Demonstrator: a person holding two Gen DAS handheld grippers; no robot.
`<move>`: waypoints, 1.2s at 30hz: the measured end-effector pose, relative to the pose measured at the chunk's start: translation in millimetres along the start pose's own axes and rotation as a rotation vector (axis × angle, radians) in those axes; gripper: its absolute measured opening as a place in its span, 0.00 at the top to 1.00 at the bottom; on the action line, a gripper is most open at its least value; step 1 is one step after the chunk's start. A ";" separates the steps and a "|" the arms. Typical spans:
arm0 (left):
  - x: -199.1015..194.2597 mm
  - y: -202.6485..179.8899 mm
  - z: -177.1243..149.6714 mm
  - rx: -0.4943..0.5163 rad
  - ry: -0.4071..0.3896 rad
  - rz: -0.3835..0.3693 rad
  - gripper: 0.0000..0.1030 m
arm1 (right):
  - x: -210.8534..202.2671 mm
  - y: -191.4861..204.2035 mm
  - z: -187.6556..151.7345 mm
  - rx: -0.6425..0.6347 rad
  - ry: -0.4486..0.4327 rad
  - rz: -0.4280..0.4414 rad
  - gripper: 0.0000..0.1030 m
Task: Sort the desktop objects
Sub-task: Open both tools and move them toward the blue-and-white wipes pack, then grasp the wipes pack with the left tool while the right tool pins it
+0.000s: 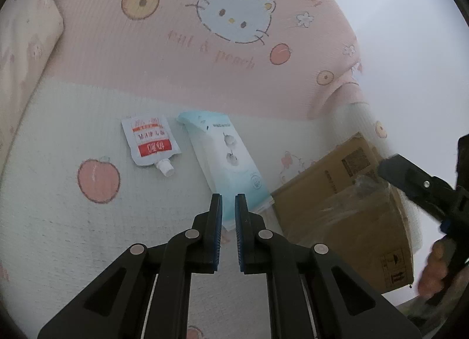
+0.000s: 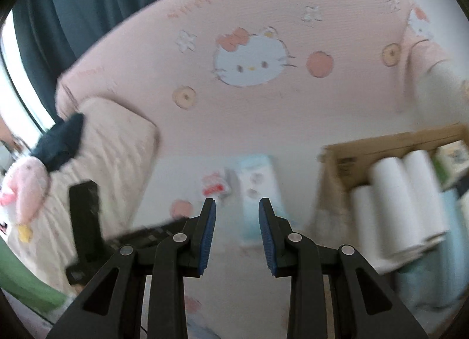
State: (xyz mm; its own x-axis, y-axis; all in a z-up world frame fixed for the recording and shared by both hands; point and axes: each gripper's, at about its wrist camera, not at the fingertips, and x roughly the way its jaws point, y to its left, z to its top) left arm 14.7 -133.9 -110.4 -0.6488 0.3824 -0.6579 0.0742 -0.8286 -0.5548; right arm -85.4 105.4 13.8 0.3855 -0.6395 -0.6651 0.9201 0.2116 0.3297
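Bedding w/ cat-and-peach print [image 1: 187, 54] covers the whole surface, pink half at the back, pale half in front. Cardboard box [image 1: 346, 210] sits on the pale half at the right edge; in the right wrist view it's open-topped and holds white paper rolls [image 2: 410, 192] lying on their sides, plus a green-and-white pack [image 2: 451, 163] in the far corner, blurred. Light-blue tissue pack [image 1: 225, 163] lies flat just left of the box, long axis running from back-left to front-right, near end down by the gripper tips. White drink pouch w/ red label [image 1: 149, 142] lies flat left of that, apart from it, cap pointing front-right toward the camera. Left gripper [image 1: 228, 201] hangs over the pack's near end, jaws nearly clenched, narrow gap, nothing between the pads. Right gripper [image 2: 237, 207] is partly released, empty, aimed at the pack from further back; that view is motion-blurred.
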 end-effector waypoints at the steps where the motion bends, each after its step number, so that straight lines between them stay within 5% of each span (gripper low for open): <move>1: 0.7 2.2 -1.2 -0.006 0.002 -0.005 0.91 | 5.8 1.7 -4.2 0.007 -0.014 0.004 0.74; 8: 12.6 14.5 -5.7 -0.071 0.021 -0.078 0.91 | 51.0 15.2 -47.8 -0.038 -0.044 -0.057 0.72; 13: 30.2 28.1 -11.1 -0.145 0.054 -0.137 0.91 | 68.5 2.3 -74.0 0.044 -0.062 -0.076 0.71; 15: 39.8 31.4 -13.0 -0.170 0.077 -0.158 0.91 | 74.1 -8.7 -81.8 0.110 -0.060 -0.084 0.65; 16: 44.5 31.8 -13.4 -0.177 0.089 -0.152 0.90 | 76.5 -15.4 -85.4 0.148 -0.061 -0.085 0.53; 17: 49.4 31.8 -13.8 -0.185 0.097 -0.131 0.84 | 78.4 -22.3 -89.0 0.182 -0.057 -0.062 0.41; 21: 62.9 32.5 -12.6 -0.213 0.095 -0.136 0.45 | 81.9 -32.1 -97.8 0.195 -0.033 -0.026 0.37; 29: 95.2 38.1 3.7 -0.245 0.167 -0.229 0.41 | 95.3 -17.3 -101.1 0.060 -0.077 -0.192 0.34; 36: 122.8 58.7 14.9 -0.383 0.188 -0.253 0.41 | 118.6 -19.3 -97.9 0.036 -0.028 -0.184 0.32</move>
State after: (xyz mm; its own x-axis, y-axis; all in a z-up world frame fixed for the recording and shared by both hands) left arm -71.9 -141.7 -216.1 -0.5373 0.6487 -0.5390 0.2277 -0.5038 -0.8333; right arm -50.5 97.8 -137.0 0.2081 -0.6855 -0.6977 0.9716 0.0626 0.2283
